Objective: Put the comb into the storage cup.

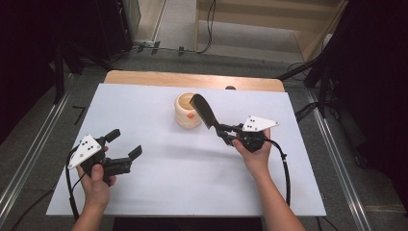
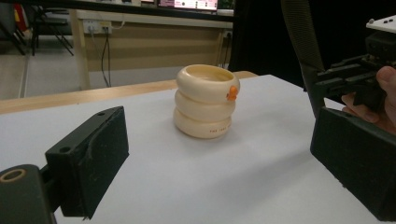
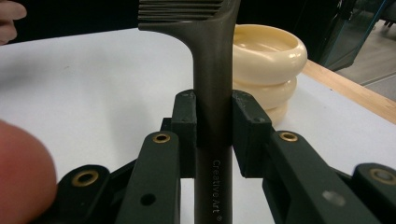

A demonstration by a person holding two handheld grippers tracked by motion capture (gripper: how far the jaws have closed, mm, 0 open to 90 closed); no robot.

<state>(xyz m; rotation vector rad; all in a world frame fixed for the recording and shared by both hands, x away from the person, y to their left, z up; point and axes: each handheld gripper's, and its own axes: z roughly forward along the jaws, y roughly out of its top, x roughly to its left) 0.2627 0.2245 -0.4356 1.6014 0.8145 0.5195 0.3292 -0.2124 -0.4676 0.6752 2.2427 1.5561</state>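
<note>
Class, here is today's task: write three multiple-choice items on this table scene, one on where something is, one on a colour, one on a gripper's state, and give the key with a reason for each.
1. Where does the cream holder stand?
A. on the white table top, toward its far edge
B. on the floor
C. in the left gripper

2. What colour is the small knob on the holder's side?
A. blue
B. orange
C. green

3. How is the right gripper?
A. open and empty
B. shut on the holder
C. shut on the dark comb's handle

Key: 1 A, the high view shows it on the table top near the far edge. 2 B, the left gripper view shows it orange. 3 C, the right gripper view shows both jaws pressed against the comb.
</note>
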